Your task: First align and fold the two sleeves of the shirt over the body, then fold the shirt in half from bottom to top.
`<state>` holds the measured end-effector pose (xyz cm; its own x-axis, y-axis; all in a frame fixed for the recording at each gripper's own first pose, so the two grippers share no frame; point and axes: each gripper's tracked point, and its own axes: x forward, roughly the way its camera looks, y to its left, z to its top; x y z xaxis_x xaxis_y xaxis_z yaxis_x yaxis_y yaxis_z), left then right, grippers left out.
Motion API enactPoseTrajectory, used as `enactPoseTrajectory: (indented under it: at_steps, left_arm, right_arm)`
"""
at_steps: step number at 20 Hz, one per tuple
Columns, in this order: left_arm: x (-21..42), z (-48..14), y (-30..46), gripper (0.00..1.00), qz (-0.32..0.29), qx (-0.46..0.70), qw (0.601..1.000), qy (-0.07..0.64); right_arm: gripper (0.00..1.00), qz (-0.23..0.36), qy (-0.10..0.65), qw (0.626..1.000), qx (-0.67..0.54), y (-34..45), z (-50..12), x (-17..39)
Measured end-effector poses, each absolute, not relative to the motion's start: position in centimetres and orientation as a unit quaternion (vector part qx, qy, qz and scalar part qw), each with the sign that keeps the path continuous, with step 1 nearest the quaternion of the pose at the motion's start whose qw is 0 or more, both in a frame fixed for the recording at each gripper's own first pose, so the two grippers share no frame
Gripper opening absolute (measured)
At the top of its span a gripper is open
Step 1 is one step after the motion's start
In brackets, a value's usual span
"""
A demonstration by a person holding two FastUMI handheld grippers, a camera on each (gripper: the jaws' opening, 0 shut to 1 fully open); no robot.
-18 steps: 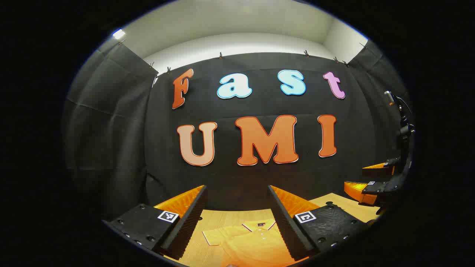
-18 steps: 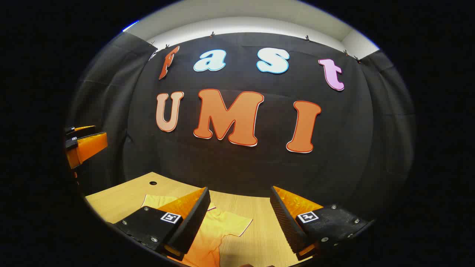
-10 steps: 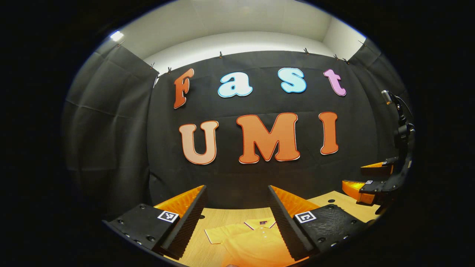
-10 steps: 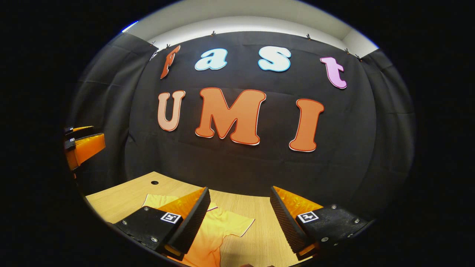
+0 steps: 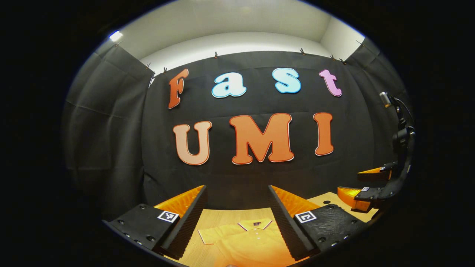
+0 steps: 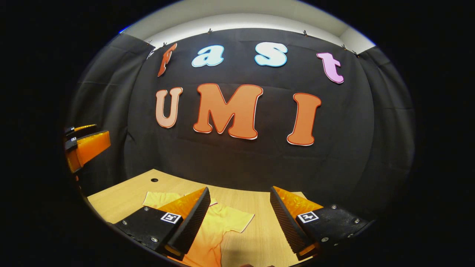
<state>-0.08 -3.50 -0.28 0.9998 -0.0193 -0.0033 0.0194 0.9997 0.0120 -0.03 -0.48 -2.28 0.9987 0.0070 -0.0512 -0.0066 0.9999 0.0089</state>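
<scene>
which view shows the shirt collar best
The left gripper view: the collar of the shirt sits in plain sight between the left gripper's open fingers. In the right gripper view, a finger covers the neck area, leaving one spread sleeve and part of the body.

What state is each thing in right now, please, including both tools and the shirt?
Yellow polo shirt: lying flat on the table, unfolded, sleeves spread out.
Shirt's sleeve: spread sideways, not folded over the body.
Left tool: open, holding nothing, above the shirt.
Right tool: open, holding nothing.
Light wooden table: bears the shirt.
</scene>
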Motion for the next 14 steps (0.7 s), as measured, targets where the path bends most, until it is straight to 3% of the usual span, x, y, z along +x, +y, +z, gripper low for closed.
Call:
enactPoseTrajectory:
  at_steps: [6, 14]
  left_arm:
    - [-1.5, -0.1, -2.9, 0.98, 0.007, 0.022, 1.0, -0.002]
    - [-3.4, -0.3, 0.8, 0.96, 0.089, 0.049, 0.995, 0.006]
  right_arm:
    - [0.98, 0.005, 0.089, 0.996, 0.009, -2.0, -6.7, 2.4]
    - [0.98, 0.02, 0.226, 0.973, 0.034, -2.5, -14.7, 8.5]
